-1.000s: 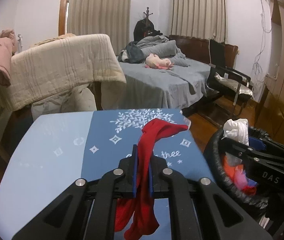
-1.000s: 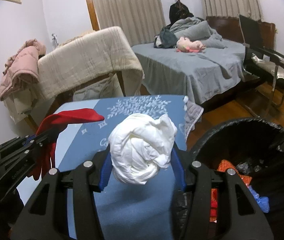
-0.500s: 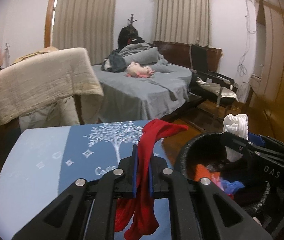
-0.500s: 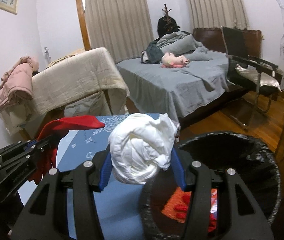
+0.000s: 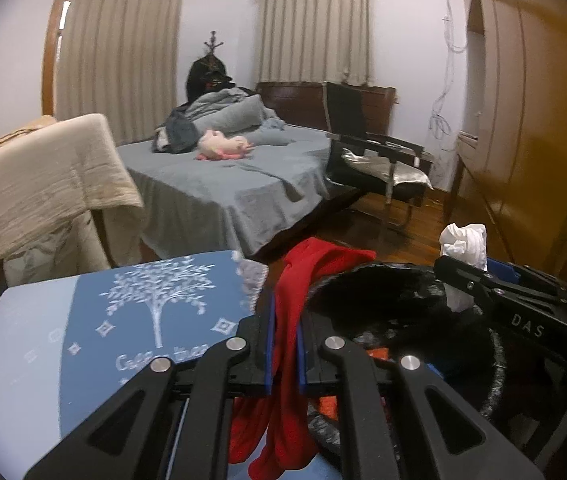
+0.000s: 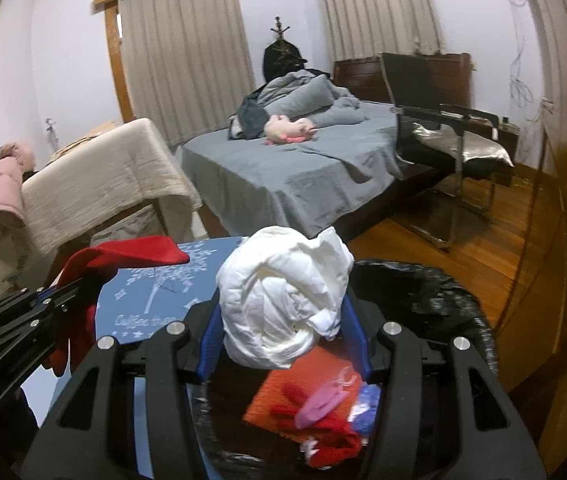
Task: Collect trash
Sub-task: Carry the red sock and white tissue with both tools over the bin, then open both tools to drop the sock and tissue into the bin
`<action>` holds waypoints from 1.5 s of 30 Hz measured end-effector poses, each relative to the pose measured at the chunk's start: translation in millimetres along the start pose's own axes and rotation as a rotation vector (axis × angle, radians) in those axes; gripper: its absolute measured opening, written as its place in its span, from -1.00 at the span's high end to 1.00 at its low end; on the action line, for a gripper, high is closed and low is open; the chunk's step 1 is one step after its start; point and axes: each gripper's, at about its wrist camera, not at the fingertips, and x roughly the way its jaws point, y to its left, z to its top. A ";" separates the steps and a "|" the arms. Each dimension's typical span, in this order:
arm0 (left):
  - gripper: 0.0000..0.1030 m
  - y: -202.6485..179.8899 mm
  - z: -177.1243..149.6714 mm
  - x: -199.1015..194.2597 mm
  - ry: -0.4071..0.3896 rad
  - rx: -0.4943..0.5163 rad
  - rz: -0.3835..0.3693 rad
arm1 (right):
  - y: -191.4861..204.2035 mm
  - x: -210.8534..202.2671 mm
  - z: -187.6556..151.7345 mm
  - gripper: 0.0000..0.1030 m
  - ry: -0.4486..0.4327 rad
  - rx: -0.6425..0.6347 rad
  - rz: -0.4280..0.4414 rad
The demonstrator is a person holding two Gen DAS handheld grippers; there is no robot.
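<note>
In the right wrist view the right gripper (image 6: 283, 340) fills the lower centre, its blue pads clamped on either side of a white wad (image 6: 283, 300) of crumpled paper or plastic. Directly beneath and beyond it lies the bin (image 6: 423, 292), black-lined, with orange, red and pink scraps already at the bottom. The wad sits over the bin's mouth, so the sound move is to part the jaws here and let it fall straight, keeping low enough that a light wad does not drift onto the rim.

In the left wrist view the left gripper (image 5: 285, 348) stands at lower centre, nearly closed on a limp red cloth (image 5: 287, 320) that hangs both above and below the pads. The bin's rim shows just right of it, so this gripper looks to be at the edge rather than over the middle. It wants carrying further right in the frame before release, or the trailing end may drape over the rim or onto the blue surface (image 5: 155, 300) at left.

Beyond, the bed (image 5: 223, 184) and chair (image 5: 379, 160) play no part.
</note>
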 end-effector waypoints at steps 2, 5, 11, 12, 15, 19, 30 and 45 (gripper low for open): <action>0.83 -10.1 1.0 4.9 0.002 0.011 -0.019 | -10.8 -3.1 -1.2 0.03 -0.003 0.003 -0.018; 0.83 -24.7 2.7 11.5 0.004 0.027 -0.042 | -24.3 -4.7 -1.5 0.03 -0.003 -0.001 -0.040; 0.83 -50.8 3.0 26.1 0.019 0.059 -0.085 | -47.9 -6.9 -2.5 0.03 -0.003 -0.001 -0.072; 0.83 -55.3 3.3 29.2 0.022 0.064 -0.092 | -52.2 -6.8 -3.7 0.03 -0.001 0.000 -0.078; 0.83 -65.1 3.4 38.7 0.029 0.075 -0.110 | -61.1 -5.5 -7.1 0.03 0.005 0.007 -0.089; 0.83 -78.6 2.9 53.3 0.042 0.088 -0.127 | -73.9 -1.8 -10.2 0.03 0.015 0.024 -0.106; 0.76 -89.4 -6.5 105.6 0.118 0.091 -0.204 | -92.1 22.4 -20.2 -0.03 0.065 0.037 -0.151; -0.80 -51.2 1.2 90.8 0.095 0.021 -0.145 | -96.5 24.2 -20.9 -0.89 0.082 0.060 -0.213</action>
